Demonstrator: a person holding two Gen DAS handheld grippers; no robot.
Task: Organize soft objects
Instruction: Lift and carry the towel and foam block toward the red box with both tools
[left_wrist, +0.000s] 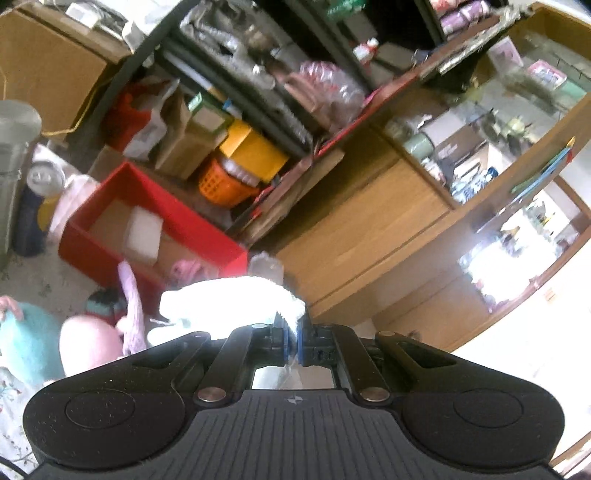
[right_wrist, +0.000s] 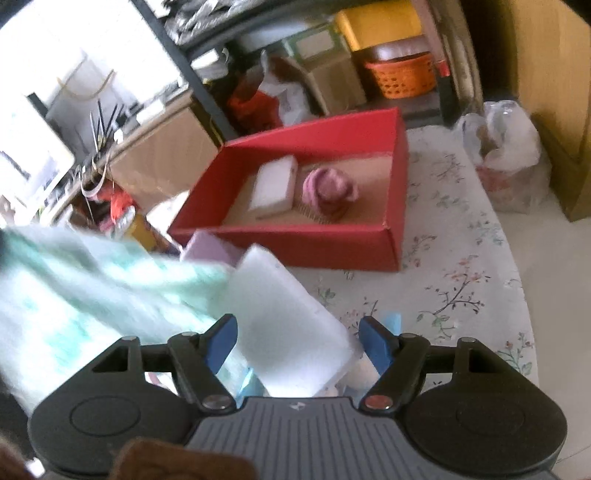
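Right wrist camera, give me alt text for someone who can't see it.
The right gripper hangs over a white foam block, its jaws apart on either side. Beyond, an open red box on a floral cloth holds a white block and a pink knit item.

An orange basket (right_wrist: 400, 79) sits under a yellow box (right_wrist: 380, 24) on the dark shelving — beside a wooden cabinet (left_wrist: 354, 229). A tied plastic bag (right_wrist: 506, 155) rests by the floral cloth (right_wrist: 461, 258).
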